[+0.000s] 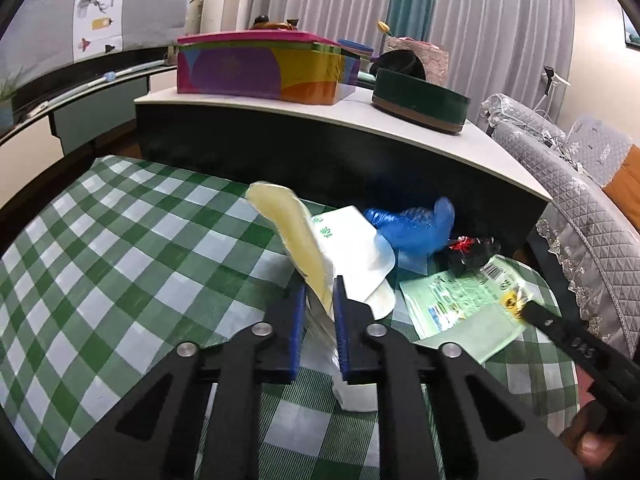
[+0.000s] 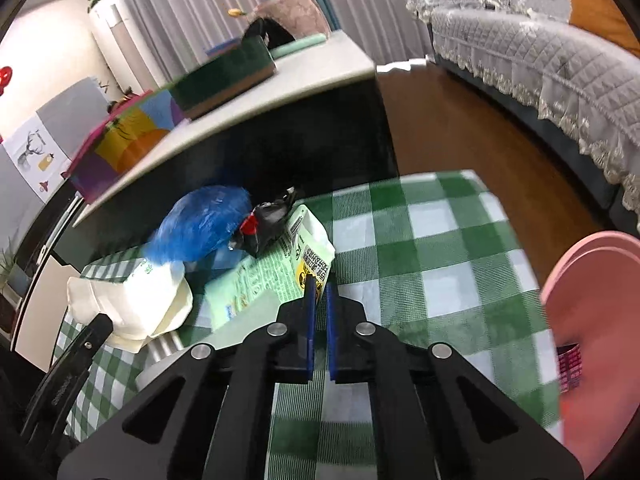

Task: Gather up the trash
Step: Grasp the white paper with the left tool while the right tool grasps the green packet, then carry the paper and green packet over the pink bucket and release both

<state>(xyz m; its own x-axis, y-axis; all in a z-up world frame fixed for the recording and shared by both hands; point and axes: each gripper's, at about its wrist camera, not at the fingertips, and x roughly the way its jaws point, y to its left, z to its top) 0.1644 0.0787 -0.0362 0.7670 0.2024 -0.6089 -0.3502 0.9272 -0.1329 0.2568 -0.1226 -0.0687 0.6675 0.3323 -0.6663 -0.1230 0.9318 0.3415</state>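
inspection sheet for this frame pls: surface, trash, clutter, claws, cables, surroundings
Surface: green-and-white checked tablecloth.
Job's things: cream foam tray with white wrapper; pale green printed packet; crumpled blue plastic bag; black-and-red wrapper.
Clutter: multicoloured box and dark green round tin on the white shelf.
Grippers: left claw shut on the foam tray; right claw shut on the green packet's corner.
Cables: white cords on the sofa.
Surroundings: grey quilted sofa cover, grey curtains, pink bin on the right.
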